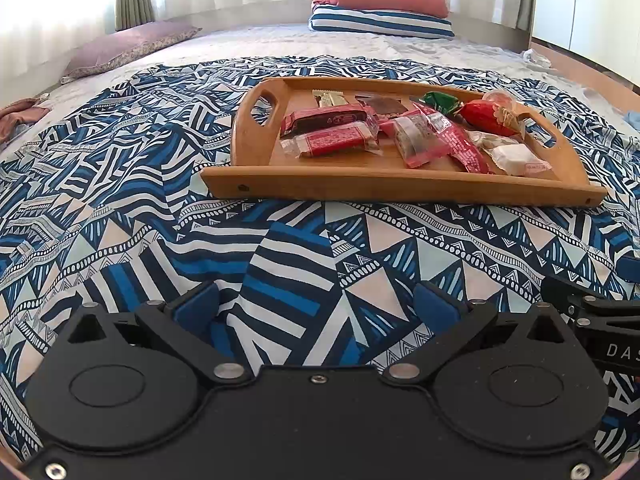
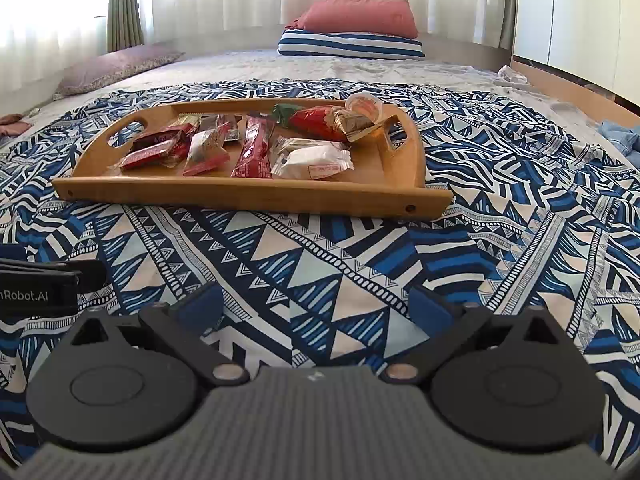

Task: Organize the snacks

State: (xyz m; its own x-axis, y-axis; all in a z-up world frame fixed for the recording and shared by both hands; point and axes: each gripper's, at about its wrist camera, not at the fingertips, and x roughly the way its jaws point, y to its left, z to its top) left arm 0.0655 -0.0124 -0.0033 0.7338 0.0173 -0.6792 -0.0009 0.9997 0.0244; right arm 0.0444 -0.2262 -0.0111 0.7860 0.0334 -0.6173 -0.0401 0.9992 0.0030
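Note:
A wooden tray [image 1: 256, 148] with cut-out handles lies on the patterned bedspread and holds several wrapped snacks: red bars [image 1: 332, 138], a white cake pack [image 1: 516, 156], a red foil pack [image 1: 486, 118] and a green candy [image 1: 442, 102]. It also shows in the right wrist view [image 2: 248, 194], with a long red bar [image 2: 256, 150] and the white pack [image 2: 314, 162]. My left gripper [image 1: 318, 304] is open and empty, low over the bedspread in front of the tray. My right gripper [image 2: 316, 304] is open and empty, beside it to the right.
The blue and white patterned bedspread [image 1: 120, 200] covers the bed. Stacked pillows [image 1: 384, 8] lie at the far end, a purple pillow [image 1: 128, 48] at the far left. The bed's wooden edge [image 2: 568, 100] and white wardrobe doors are at the right.

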